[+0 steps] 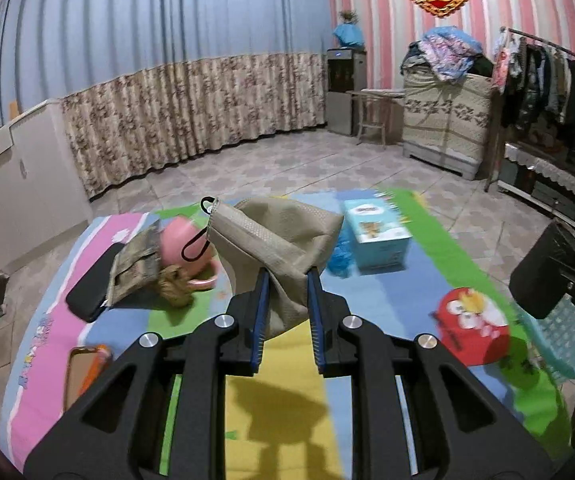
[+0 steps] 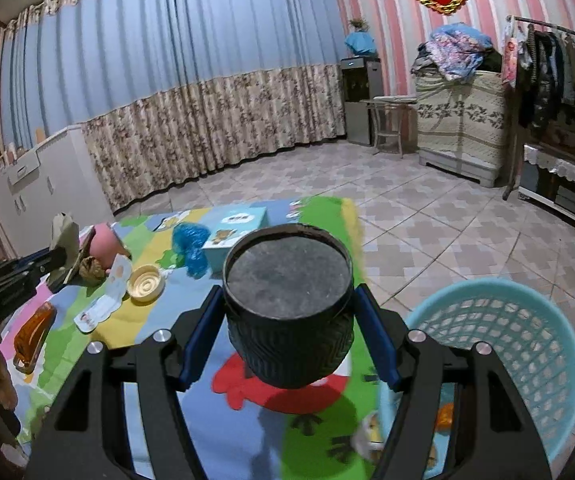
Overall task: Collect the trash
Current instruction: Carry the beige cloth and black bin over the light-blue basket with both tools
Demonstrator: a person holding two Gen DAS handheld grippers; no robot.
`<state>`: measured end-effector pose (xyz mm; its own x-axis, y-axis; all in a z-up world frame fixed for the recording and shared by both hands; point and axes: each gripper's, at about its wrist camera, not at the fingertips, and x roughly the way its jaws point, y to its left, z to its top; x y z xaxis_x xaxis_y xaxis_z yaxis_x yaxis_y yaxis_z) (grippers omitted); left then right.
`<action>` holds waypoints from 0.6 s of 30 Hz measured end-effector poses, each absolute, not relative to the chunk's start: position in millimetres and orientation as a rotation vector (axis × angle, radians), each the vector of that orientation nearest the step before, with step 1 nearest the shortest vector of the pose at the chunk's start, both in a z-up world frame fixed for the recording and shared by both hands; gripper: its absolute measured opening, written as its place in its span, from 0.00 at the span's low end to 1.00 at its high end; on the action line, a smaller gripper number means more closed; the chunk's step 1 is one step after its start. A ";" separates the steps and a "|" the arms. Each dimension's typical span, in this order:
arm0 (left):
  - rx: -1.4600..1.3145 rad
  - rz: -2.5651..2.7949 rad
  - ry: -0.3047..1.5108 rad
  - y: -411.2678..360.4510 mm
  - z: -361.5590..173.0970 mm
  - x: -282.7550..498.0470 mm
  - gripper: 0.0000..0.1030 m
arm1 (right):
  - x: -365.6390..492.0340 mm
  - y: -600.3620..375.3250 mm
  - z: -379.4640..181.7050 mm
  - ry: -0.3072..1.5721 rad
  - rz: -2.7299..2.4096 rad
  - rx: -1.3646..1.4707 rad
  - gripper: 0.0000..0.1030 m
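My left tool [image 1: 287,276] pinches a crumpled beige bag [image 1: 283,240] aloft; my right tool [image 2: 287,300] clamps a black ribbed jar [image 2: 287,308] upright beside the turquoise basket [image 2: 527,340].

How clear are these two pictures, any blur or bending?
Left wrist view: the red round thing and tissue box smear with motion; the curtain bows from the fisheye. Right wrist view: the black pot is sharp, the mat beneath blurred.

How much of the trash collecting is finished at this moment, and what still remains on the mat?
Done: the basket already holds some scraps. In hand: the left gripper holds a beige pouch, the right gripper a black jar. Left on the mat: a blue bag, a cream lid and papers.
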<state>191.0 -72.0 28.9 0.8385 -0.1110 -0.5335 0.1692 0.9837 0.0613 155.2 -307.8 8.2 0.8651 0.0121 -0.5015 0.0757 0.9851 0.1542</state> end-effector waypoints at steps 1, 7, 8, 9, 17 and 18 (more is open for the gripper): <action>0.111 -0.158 0.551 -80.0 30.5 188.5 0.17 | 151.5 -314.9 10.8 0.521 -0.050 0.164 0.64; 0.120 -0.235 0.539 -131.6 28.9 179.4 0.17 | 132.9 -349.7 18.6 0.517 -0.151 0.116 0.64; 0.126 -0.249 0.540 -142.6 26.6 178.7 0.17 | 129.6 -356.4 19.3 0.515 -0.172 0.107 0.64; 0.128 -0.259 0.543 -149.5 25.1 178.3 0.17 | 126.5 -362.9 19.6 0.512 -0.190 0.105 0.64; 0.137 -0.355 0.572 -206.8 8.0 177.9 0.17 | 107.5 -418.2 16.9 0.508 -0.300 0.154 0.64; 0.142 -0.366 0.574 -214.2 5.0 177.3 0.17 | 107.2 -425.0 15.6 0.512 -0.313 0.160 0.64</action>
<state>177.3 -214.2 5.0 0.7777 -0.2977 -0.5537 0.3761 0.9261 0.0302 107.2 -425.0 15.6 0.8259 -0.2538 -0.5035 0.3329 0.9402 0.0721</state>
